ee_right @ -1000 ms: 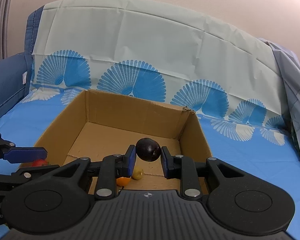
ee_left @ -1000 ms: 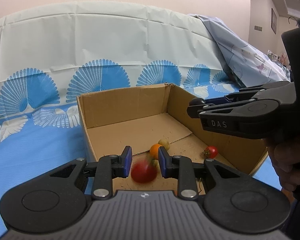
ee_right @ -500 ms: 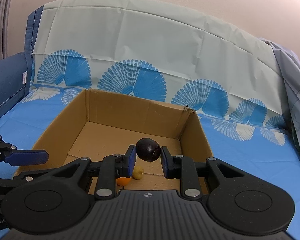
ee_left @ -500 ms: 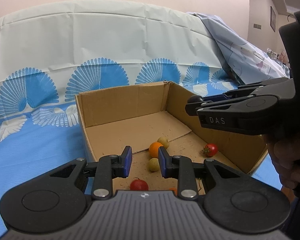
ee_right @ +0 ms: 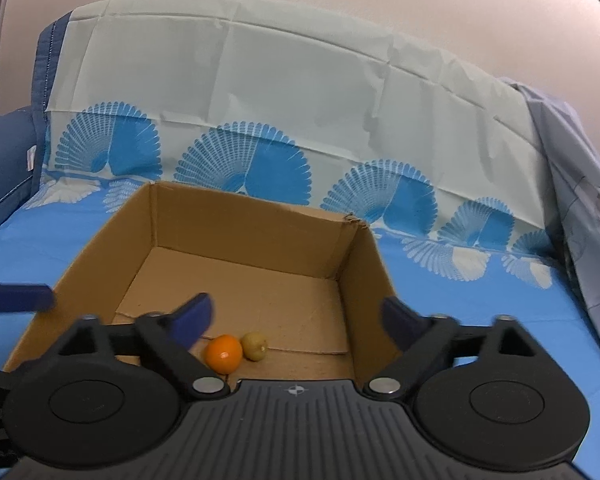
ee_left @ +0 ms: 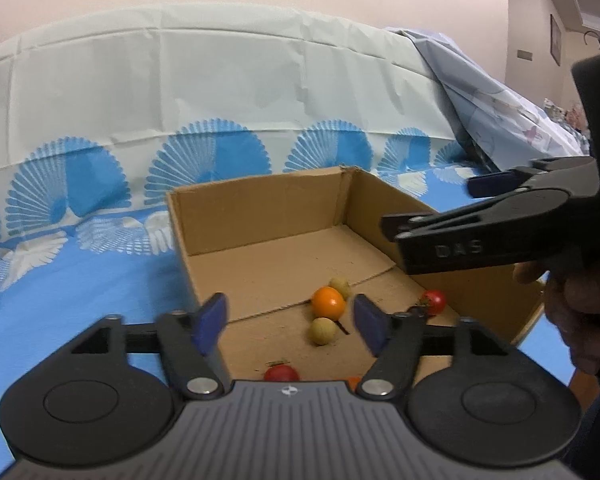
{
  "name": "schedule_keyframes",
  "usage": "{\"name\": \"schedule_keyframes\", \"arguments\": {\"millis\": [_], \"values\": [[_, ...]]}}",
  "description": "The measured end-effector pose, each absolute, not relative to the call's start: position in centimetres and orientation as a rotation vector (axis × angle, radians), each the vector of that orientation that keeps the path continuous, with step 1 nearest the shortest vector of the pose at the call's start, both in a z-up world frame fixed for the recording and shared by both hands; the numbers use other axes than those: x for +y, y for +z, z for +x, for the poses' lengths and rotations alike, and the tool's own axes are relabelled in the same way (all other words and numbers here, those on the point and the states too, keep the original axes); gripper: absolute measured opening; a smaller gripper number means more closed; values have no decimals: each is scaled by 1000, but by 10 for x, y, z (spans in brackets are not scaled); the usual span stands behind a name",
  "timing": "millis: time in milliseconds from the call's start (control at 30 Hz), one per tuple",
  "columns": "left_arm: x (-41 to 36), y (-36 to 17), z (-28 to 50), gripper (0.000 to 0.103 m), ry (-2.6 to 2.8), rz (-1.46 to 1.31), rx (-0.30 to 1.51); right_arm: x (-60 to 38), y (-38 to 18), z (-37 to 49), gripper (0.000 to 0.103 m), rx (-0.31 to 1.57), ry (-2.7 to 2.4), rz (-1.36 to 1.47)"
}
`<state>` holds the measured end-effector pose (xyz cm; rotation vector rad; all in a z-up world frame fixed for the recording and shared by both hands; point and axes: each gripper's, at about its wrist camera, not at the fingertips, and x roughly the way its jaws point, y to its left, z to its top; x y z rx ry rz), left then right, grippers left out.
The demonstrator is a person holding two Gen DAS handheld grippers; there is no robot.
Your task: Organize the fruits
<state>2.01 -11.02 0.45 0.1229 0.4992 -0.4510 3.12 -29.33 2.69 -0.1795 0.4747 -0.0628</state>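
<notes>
Below both opening, empty grippers' fingers (ee_left: pixel 212 318), an orange (ee_left: pixel 328 301) lies in the box (ee_left: pixel 260 208).

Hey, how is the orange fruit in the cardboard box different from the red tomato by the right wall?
The orange fruit is plain orange and smooth, while the red tomato is red with a green stem. The orange fruit looks larger than the tomato. The orange fruit sits mid-floor, close against a yellowish fruit; the tomato sits alone by the right wall of the cardboard box. Both are round, resting on the box floor, and held by no gripper.
</notes>
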Motion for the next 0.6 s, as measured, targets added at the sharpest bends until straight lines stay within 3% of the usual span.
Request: {"name": "schedule_keyframes", "arguments": {"millis": [133, 167, 367, 600], "values": [[-97, 9, 9, 94, -440, 128, 480, -299, 34, 17, 102, 447, -95, -168], [-94, 10, 5, 102, -439, 130, 477, -299, 37, 12, 102, 430, -102, -168], [-81, 26, -32, 103, -395, 140, 376, -312, 56, -31, 102, 352, -130, -101], [-72, 35, -67, 103, -234, 61, 464, -326, 63, -72, 102, 401, -150, -22]]}}
